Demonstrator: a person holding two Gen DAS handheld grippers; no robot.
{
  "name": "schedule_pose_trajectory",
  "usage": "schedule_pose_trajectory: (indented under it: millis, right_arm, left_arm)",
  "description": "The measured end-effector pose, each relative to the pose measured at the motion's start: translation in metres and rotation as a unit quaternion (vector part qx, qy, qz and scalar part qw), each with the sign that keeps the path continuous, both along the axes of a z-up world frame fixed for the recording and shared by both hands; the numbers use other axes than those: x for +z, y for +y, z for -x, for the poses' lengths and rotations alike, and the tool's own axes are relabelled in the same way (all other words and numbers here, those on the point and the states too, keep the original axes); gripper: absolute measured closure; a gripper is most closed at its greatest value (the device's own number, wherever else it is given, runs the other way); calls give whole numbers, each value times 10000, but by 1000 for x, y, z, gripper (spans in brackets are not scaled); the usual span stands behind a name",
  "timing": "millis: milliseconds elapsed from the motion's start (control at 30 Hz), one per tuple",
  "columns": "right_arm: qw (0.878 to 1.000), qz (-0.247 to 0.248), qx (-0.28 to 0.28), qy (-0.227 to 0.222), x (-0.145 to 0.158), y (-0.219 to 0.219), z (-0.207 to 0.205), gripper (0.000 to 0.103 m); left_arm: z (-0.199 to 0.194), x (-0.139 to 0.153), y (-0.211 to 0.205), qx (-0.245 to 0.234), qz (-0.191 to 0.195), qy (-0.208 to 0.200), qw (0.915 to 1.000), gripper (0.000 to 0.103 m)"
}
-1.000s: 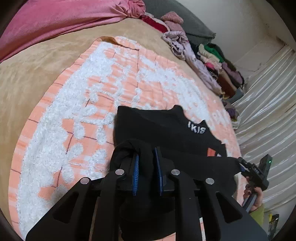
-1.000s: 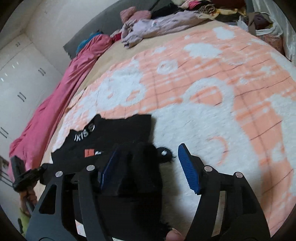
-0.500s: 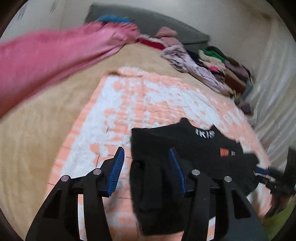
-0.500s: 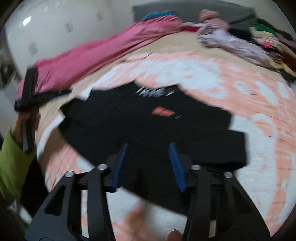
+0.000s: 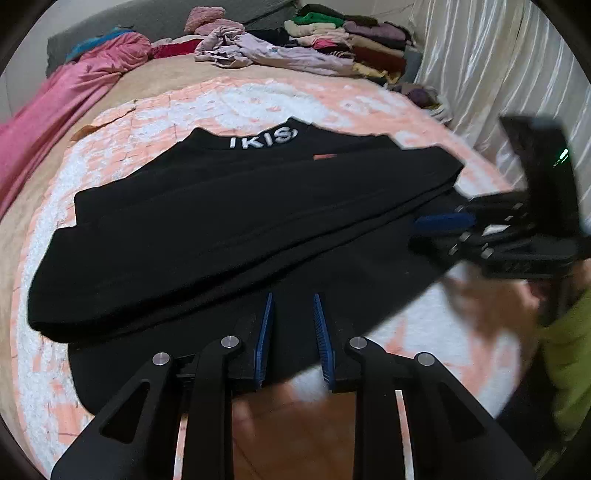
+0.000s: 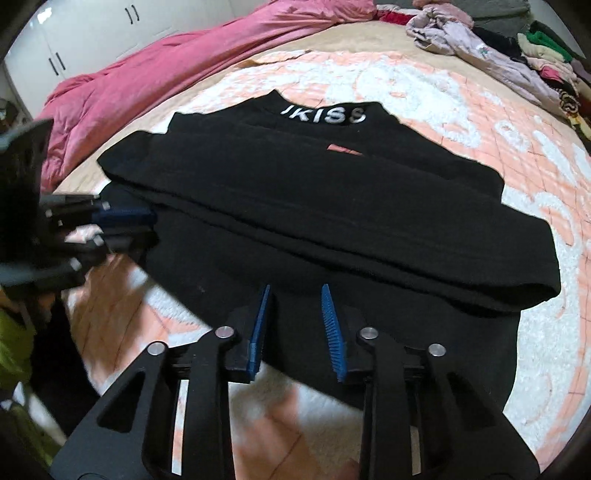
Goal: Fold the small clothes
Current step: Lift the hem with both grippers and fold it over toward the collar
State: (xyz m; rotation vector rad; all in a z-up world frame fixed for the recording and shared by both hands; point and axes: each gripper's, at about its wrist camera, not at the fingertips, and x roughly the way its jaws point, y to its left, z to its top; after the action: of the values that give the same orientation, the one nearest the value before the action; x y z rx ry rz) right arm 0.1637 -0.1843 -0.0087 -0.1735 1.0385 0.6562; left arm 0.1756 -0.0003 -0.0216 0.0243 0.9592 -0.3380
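We hold the left hand-held gripper (image 5: 293, 332) low over the near hem of the black top (image 5: 236, 221), its blue pads (image 5: 264, 343) a narrow gap apart with the hem lying between them; we cannot tell whether they grip the cloth or only straddle it. The right hand-held gripper (image 6: 295, 326) sits the same way at its own part of the hem, pads (image 6: 332, 332) slightly parted over the fabric, and again we cannot tell if it pinches anything. Each gripper also shows in the other's camera: the right one (image 5: 443, 223) at the right edge of the left wrist view, blurred, beside the garment's side; the left one (image 6: 122, 218) at the left edge of the right wrist view, also blurred.

The black top (image 6: 325, 218) lies flat on a peach-and-white fluffy blanket (image 5: 258, 99), neck away from us, with white lettering (image 6: 325, 115) across the collar and a small orange tag (image 6: 343, 148) just below it. Its sleeves are folded across the body, forming a thick band above the lower panel.

The blanket covers a tan bedsheet (image 5: 155, 77). A pink duvet (image 6: 166, 62) is bunched along the left side of the bed. At the far end lie a crumpled lilac garment (image 5: 273, 53) and a stack of folded clothes (image 5: 354, 40). Pale curtains (image 5: 491, 66) hang to the right, and white wardrobe doors (image 6: 85, 33) stand to the left.
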Motion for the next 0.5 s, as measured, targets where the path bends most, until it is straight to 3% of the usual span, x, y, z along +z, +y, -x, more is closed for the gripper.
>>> schedule_pose_trajectory:
  millis: [367,500]
  right_arm:
    - [9982,-275,-347,-406,11,-3,-18,89]
    - [9960,-290,-559,-626,19,-6,-34,80]
  left_arm:
    - [-19,12,6,354,-94,-492,9981,81]
    - [-33,20,24,683,-47,-604,9958,81]
